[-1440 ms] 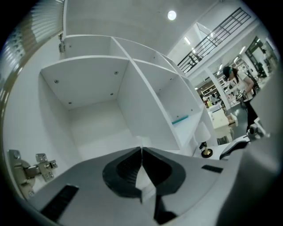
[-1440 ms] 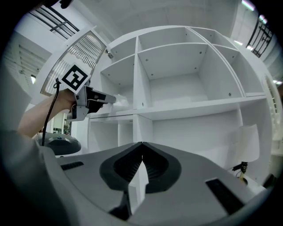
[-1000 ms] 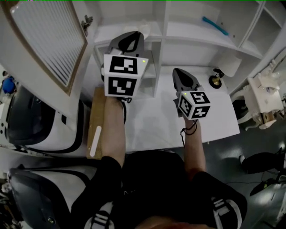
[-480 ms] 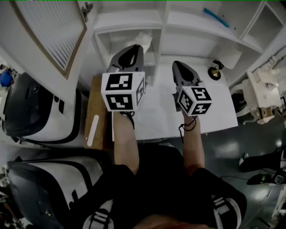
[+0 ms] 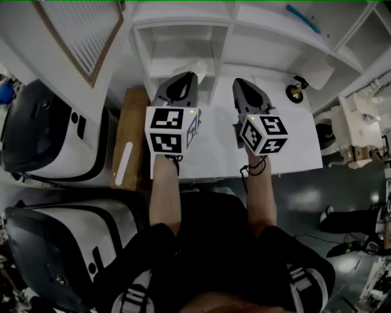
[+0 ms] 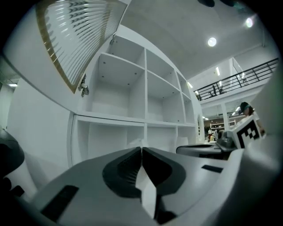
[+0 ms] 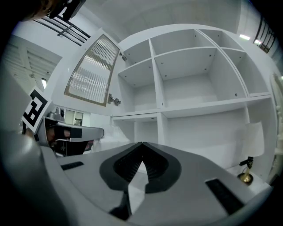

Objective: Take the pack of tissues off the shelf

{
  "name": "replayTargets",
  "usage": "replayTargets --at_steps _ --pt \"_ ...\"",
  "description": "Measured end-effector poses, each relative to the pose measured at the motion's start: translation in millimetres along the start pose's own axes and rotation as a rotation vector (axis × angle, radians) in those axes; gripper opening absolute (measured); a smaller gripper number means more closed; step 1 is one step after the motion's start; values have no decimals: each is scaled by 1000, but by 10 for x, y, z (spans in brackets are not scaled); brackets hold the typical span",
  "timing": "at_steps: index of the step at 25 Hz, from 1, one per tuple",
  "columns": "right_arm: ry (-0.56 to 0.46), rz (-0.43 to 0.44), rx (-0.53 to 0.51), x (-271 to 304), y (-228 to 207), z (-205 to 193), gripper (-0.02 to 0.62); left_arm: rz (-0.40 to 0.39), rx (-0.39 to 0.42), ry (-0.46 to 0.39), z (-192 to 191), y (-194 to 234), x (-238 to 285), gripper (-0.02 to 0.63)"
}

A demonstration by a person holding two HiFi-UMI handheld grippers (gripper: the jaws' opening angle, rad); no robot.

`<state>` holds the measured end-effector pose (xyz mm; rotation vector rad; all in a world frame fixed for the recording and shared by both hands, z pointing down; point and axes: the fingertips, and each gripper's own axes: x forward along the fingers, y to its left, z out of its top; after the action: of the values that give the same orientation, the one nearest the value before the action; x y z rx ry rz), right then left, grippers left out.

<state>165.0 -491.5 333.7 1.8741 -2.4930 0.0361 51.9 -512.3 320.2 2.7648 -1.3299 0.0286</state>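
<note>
The white pack of tissues [image 5: 197, 68] sits in a low compartment of the white shelf [image 5: 183, 30], against its right wall. My left gripper [image 5: 183, 78] is shut and empty, its tips just in front of that compartment and short of the pack. In the left gripper view the pack [image 6: 134, 142] peeks out just above the closed tips of the left gripper [image 6: 141, 148]. My right gripper [image 5: 240, 83] is shut too, holds nothing, and hovers over the table [image 5: 214, 153] to the right. In the right gripper view the pack [image 7: 111, 135] lies left of the right gripper's [image 7: 142, 143] tips.
A small brass object [image 5: 295, 93] stands at the back right of the table. A blue item [image 5: 303, 18] lies on an upper shelf. A louvred door [image 5: 85, 30] hangs open at the left. A wooden board [image 5: 127, 147] and black-and-white machines [image 5: 49, 140] lie left of the table.
Both grippers have drawn nearer to me and closer together. The left gripper no longer covers the compartment, so the tissue pack now shows beyond its tips. Both stay shut.
</note>
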Motion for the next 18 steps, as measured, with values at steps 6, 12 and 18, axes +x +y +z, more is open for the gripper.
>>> replayTargets --at_steps 6,12,18 --pt "24 19 11 43 112 -87 20 -33 -39 15 -180 -110 -48 20" --pt "46 47 3 94 220 -144 19 -37 -50 15 -206 -110 -69 20" --pt "54 66 6 119 296 -182 20 -42 -71 18 -249 -86 -104 20"
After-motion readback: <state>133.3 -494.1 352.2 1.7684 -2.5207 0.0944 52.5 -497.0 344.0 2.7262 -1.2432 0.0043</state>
